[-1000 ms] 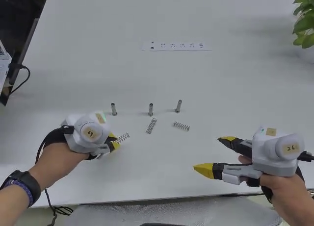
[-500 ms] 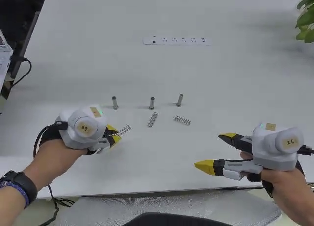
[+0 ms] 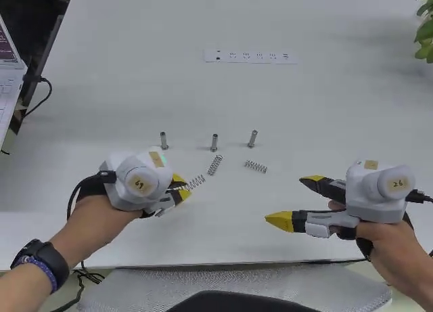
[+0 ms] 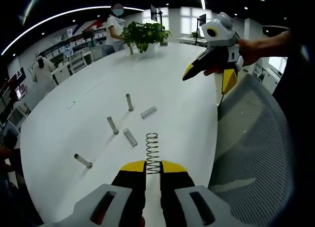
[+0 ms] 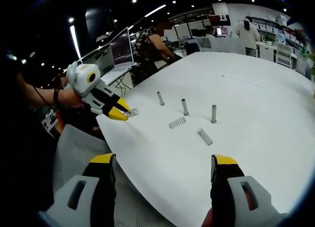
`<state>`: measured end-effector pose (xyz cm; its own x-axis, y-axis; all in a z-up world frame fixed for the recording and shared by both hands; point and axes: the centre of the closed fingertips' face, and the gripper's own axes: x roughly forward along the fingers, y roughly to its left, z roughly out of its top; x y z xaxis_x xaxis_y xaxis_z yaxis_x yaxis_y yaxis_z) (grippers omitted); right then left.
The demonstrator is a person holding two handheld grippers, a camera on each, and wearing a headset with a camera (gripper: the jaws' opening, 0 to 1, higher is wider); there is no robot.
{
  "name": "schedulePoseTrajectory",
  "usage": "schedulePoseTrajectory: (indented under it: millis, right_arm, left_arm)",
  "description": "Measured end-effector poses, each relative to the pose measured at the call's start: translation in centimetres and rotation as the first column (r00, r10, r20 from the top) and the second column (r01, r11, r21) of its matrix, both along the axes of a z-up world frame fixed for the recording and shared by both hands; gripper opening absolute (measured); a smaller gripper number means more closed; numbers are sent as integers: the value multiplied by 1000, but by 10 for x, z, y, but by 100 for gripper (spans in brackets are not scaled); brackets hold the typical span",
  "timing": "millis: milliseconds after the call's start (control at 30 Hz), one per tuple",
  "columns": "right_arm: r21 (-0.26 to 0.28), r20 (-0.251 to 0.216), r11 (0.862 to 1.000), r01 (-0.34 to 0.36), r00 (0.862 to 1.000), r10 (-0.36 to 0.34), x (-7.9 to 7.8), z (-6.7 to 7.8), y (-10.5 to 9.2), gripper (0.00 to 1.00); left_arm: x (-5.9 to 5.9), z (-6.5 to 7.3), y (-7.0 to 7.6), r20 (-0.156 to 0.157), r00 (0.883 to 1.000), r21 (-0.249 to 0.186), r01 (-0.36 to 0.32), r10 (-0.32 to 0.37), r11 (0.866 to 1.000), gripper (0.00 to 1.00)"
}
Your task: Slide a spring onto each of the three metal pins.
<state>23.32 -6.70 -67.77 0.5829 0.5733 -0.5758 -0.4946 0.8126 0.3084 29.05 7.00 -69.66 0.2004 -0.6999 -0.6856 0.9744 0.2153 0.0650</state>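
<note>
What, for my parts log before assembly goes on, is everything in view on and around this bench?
Short silver metal pins: three, silver, upright in a row mid-table.
Small coiled metal springs: three, silver; two lying loose before the middle and right pins, one clamped at near left.
White power strip: one, white, far side.
Green leafy plant: one, green, far right edge.
Open laptop: one, pale, far left.
White table: one, white, the worktop.
Grey mesh chair: one, grey, near edge.
Left hand-held gripper: one, white, yellow tips, shut on a spring.
Right hand-held gripper: one, same colours, open, empty.
</note>
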Motion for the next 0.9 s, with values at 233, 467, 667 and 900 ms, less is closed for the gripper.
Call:
schedulePoseTrajectory:
  millis: [233, 467, 667, 900]
  right_arm:
    - [40, 13, 999, -28, 1000, 28, 6, 5, 15, 74]
    - [75, 18, 994, -82, 997, 81, 9, 9, 34, 67]
    - [95, 25, 989, -114, 993, 112, 13, 12, 46, 63]
    - [133, 43, 981, -138, 990, 134, 16, 16, 57, 55]
  left_arm:
    - [-8, 6, -10, 16, 999, -11, 36, -36, 999, 2]
    - [-16, 14, -23, 33, 997, -29, 71, -70, 997, 2]
    - [-23, 18, -31, 47, 994, -30, 105, -103, 994, 2]
    - [-32, 23, -41, 60, 987, -34, 149, -147, 988, 2]
